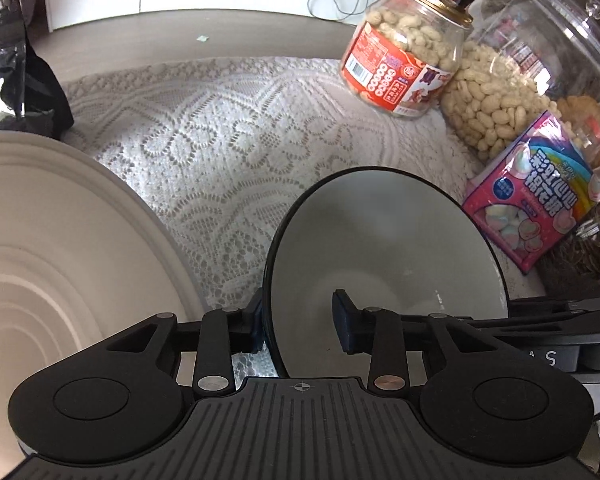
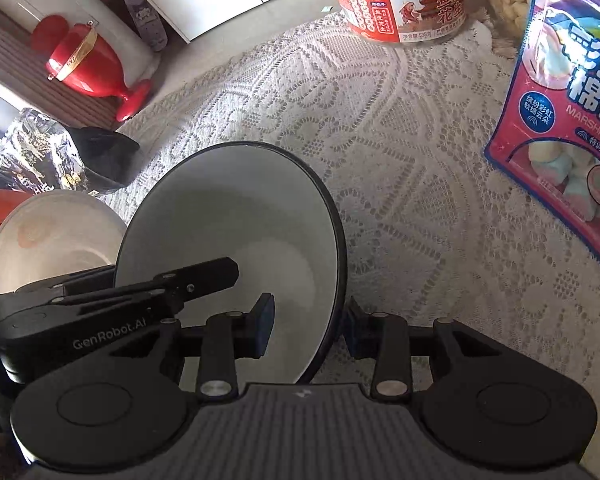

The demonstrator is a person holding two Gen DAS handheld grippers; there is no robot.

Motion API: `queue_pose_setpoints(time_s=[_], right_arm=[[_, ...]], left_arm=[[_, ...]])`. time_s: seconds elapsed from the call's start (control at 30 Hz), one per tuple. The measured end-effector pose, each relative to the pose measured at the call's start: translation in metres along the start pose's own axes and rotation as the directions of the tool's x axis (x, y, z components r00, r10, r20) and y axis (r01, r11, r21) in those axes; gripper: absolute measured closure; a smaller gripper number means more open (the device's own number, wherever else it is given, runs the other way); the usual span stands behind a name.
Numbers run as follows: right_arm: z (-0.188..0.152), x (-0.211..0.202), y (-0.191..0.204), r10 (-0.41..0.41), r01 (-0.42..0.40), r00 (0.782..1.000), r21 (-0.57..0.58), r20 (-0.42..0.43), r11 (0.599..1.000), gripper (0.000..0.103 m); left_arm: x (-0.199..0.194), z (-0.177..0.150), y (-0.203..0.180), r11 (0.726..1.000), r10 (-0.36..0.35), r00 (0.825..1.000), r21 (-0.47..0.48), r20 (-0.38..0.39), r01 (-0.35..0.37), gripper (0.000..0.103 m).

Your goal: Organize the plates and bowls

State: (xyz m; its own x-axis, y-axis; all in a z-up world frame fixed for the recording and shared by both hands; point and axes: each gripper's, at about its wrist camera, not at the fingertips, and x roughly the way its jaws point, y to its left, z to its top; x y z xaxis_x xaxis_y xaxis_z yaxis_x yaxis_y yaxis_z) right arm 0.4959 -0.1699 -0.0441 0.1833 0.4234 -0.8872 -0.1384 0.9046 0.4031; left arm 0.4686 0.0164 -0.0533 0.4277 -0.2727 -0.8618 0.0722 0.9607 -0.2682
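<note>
A black-rimmed bowl with a pale grey inside [image 1: 384,248] [image 2: 236,240] sits between both grippers on the lace cloth. My left gripper [image 1: 300,324] is open, its fingers straddling the bowl's left rim with a wide gap. My right gripper [image 2: 308,330] is open and straddles the bowl's right rim, not pinching it. The left gripper also shows in the right wrist view [image 2: 204,276], reaching into the bowl. A large white plate [image 1: 60,248] lies to the left. A white bowl [image 2: 56,236] stands left of the black-rimmed bowl.
A peanut jar [image 1: 408,44] [image 2: 400,0], a big clear snack container [image 1: 540,64] and a pink marshmallow bag [image 1: 536,196] [image 2: 560,120] stand at the back right. A foil bag [image 2: 36,156], a black dish [image 2: 104,156] and a red vase [image 2: 88,60] are at the left.
</note>
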Motion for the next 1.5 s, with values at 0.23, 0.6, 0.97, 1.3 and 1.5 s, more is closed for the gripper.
queue_pose_setpoints(time_s=[0.23, 0.6, 0.97, 1.3, 1.5], right_arm=[[0.003, -0.031, 0.003, 0.058, -0.056, 0.995, -0.027, 0.080, 0.998, 0.066], [-0.047, -0.127, -0.012, 0.032, -0.014, 0.983, -0.096, 0.183, 0.995, 0.066], [-0.101, -0.121, -0.062, -0.067, 0.072, 0.994, -0.058, 0.086, 0.996, 0.066], [-0.102, -0.125, -0.070, -0.023, 0.028, 0.996, -0.055, 0.089, 0.998, 0.064], [-0.100, -0.139, -0.068, -0.040, 0.046, 0.994, -0.054, 0.102, 0.998, 0.064]], left_arm=[[-0.041, 0.010, -0.017, 0.999, 0.019, 0.997, 0.033, 0.070, -0.021, 0.064], [-0.091, -0.038, -0.084, 0.990, -0.084, 0.996, 0.113, 0.023, 0.081, 0.063], [-0.056, -0.093, -0.112, 0.978, -0.111, 0.985, 0.160, -0.132, 0.131, 0.076], [-0.060, -0.091, -0.108, 0.978, -0.127, 0.983, 0.151, -0.129, 0.146, 0.076], [-0.069, -0.090, -0.092, 0.976, -0.179, 0.978, 0.103, -0.103, 0.190, 0.069]])
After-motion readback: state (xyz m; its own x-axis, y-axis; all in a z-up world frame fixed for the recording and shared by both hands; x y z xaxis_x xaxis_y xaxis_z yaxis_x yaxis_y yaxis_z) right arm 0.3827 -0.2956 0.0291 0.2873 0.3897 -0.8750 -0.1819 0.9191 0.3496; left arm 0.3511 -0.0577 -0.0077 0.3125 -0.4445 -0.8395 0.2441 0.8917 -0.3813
